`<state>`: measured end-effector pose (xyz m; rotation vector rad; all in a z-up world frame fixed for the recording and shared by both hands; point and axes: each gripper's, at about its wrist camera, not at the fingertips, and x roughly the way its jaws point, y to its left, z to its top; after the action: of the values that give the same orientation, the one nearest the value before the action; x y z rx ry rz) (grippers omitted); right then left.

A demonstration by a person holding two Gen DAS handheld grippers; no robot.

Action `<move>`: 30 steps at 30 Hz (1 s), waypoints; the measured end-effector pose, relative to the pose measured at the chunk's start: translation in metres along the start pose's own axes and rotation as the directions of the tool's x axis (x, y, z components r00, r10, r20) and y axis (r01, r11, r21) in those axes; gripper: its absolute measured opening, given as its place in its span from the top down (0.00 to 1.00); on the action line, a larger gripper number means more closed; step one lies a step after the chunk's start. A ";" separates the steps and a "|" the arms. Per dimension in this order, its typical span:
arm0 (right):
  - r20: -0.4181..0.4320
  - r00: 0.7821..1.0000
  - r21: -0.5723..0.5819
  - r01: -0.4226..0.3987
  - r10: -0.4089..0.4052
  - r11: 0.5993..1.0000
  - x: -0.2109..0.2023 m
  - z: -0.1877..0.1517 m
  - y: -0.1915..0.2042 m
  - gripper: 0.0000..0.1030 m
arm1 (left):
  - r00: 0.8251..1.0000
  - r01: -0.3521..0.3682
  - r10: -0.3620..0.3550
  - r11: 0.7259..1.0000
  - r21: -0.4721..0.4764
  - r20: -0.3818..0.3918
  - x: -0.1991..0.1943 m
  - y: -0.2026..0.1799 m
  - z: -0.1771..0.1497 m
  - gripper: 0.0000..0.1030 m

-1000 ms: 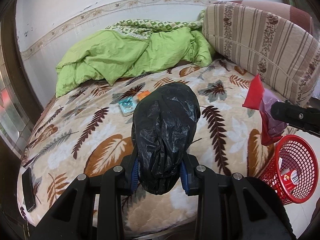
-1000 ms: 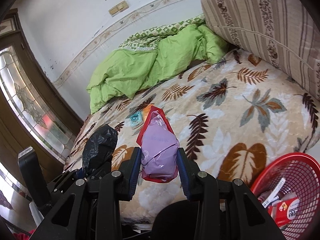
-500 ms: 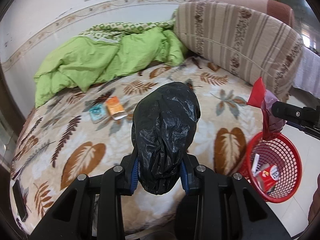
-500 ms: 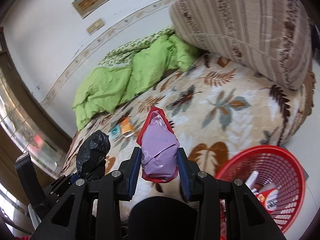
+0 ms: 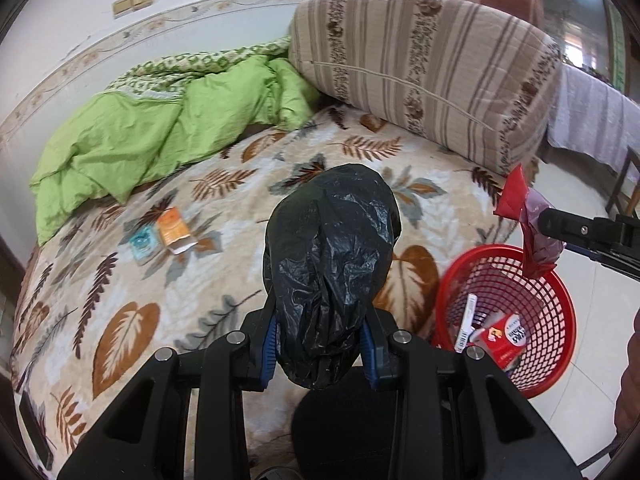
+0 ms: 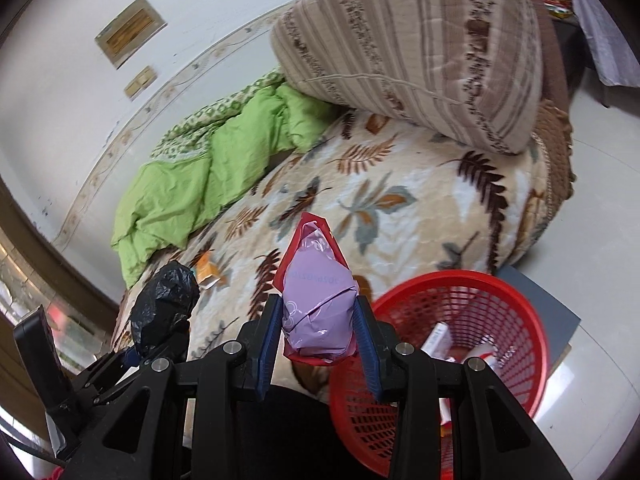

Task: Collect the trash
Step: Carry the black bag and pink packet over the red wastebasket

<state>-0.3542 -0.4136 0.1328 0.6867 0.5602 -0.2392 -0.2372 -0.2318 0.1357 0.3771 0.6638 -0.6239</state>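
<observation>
My left gripper [image 5: 320, 348] is shut on a crumpled black plastic bag [image 5: 332, 256] and holds it above the bed's near edge; the bag also shows in the right wrist view [image 6: 164, 300]. My right gripper [image 6: 318, 336] is shut on a purple and red wrapper [image 6: 316, 300]; in the left wrist view the wrapper [image 5: 528, 220] hangs over the rim of the red mesh basket [image 5: 556, 292]. The basket [image 6: 516, 316] stands on the floor beside the bed and holds some packets. An orange packet [image 5: 173, 230] and a teal packet [image 5: 142, 242] lie on the leaf-patterned bedspread.
A green quilt [image 5: 160, 128] is bunched at the back of the bed. A big striped cushion [image 5: 420, 68] leans at the back right. A dark phone-like object [image 5: 34, 428] lies at the bed's near left corner. Tiled floor [image 5: 600, 300] lies to the right.
Both grippers have swung right, still holding their loads. The red basket has come further into both views, and the wrapper now hangs over its rim.
</observation>
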 end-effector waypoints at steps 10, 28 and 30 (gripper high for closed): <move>0.002 0.998 0.053 0.055 -0.055 0.997 -0.011 -0.004 -0.032 0.63 | 0.998 0.045 -0.043 0.998 0.039 -0.042 0.014 -0.020 0.001 0.69; 0.004 0.993 0.101 0.117 -0.118 0.988 -0.020 -0.006 -0.059 0.63 | 0.972 0.220 -0.207 0.967 0.126 -0.113 0.029 -0.064 0.007 0.69; 0.001 0.992 0.108 0.125 -0.125 0.986 -0.019 -0.006 -0.063 0.63 | 0.964 0.249 -0.232 0.959 0.134 -0.130 0.032 -0.071 0.007 0.69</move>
<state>-0.3971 -0.4562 0.1063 0.7554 0.5873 -0.3911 -0.2597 -0.3022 0.1106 0.4773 0.7812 -0.8933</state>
